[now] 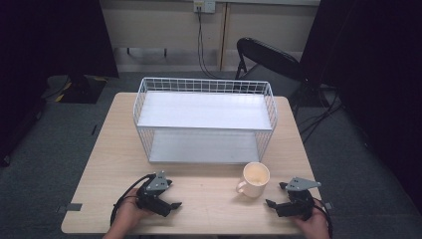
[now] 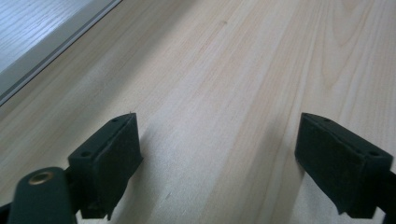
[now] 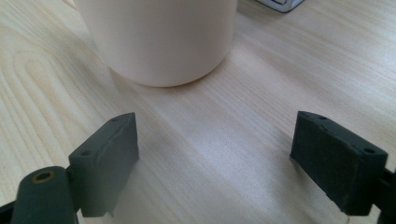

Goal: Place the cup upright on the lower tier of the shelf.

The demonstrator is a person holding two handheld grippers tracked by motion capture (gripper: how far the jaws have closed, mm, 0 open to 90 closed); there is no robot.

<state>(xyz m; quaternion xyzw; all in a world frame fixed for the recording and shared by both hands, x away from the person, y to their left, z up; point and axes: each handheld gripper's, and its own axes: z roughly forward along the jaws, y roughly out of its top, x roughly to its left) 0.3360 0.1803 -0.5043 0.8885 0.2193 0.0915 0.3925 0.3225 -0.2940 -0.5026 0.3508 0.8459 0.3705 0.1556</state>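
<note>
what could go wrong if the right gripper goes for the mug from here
The mug stands upright and free on the table, so a jaw of the open right gripper might nudge it over before closing. Its handle points toward the left gripper, away from the right one, so the grip may land on the smooth wall and slip. The wire rack stands close behind.

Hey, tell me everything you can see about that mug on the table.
The mug is cream-coloured, smooth and glossy, likely ceramic, with a loop handle pointing toward the person's left. It stands upright on the light wooden table, mouth open and apparently empty, just in front of the white wire rack near its right end. Nothing touches it but the tabletop. The right claw is open and aimed at its base, a short gap away.
</note>
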